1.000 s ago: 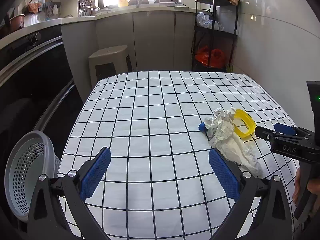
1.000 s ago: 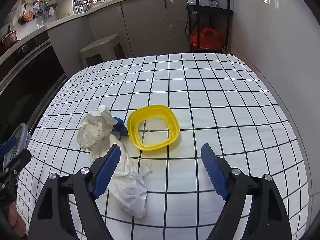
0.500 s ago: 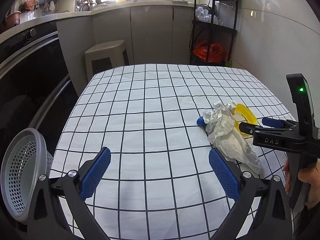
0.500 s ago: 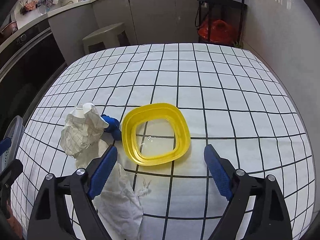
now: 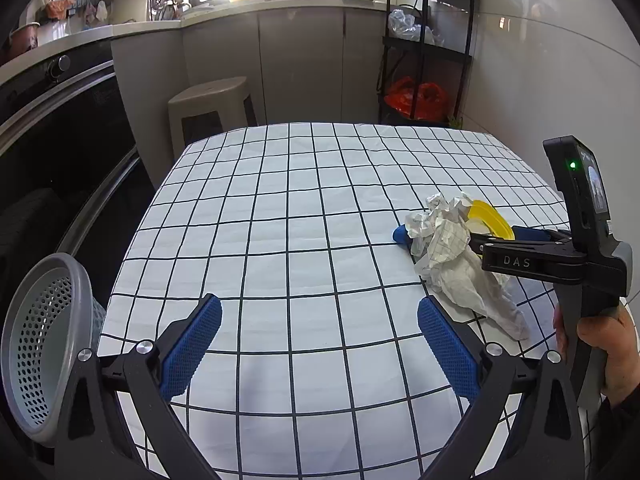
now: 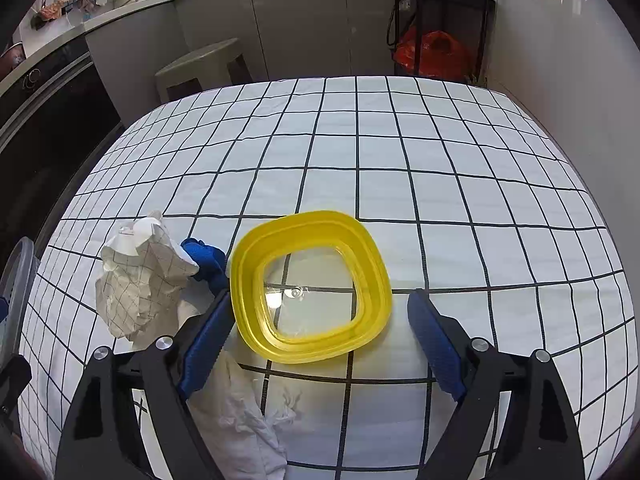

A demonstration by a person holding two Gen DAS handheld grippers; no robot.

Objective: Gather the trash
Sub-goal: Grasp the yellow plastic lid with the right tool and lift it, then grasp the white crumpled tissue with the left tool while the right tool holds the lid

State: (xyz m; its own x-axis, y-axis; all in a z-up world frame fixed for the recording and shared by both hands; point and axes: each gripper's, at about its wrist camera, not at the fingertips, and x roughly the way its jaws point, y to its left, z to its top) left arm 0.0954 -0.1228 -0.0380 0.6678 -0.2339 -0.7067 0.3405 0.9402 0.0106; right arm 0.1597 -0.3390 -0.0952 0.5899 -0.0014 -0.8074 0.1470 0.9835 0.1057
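Observation:
A yellow plastic lid [image 6: 312,286] with a clear middle lies on the checked tablecloth; it also shows in the left wrist view [image 5: 489,220]. Left of it lie a crumpled checked paper [image 6: 140,276], a small blue thing [image 6: 206,262] and a white tissue [image 6: 240,412]. My right gripper [image 6: 322,344] is open, its fingers either side of the lid's near edge, low over the table. My left gripper [image 5: 318,346] is open and empty over the bare near part of the table, left of the paper [image 5: 440,232] and tissue [image 5: 472,284].
A grey perforated basket [image 5: 44,344] sits off the table's left edge. A beige stool [image 5: 208,108] and a black shelf rack [image 5: 424,48] with red bags stand beyond the table's far edge. A wall runs along the right side.
My right gripper has moved forward and down, so the yellow lid now lies between its fingers. My left gripper has risen and drifted slightly; the trash has not moved.

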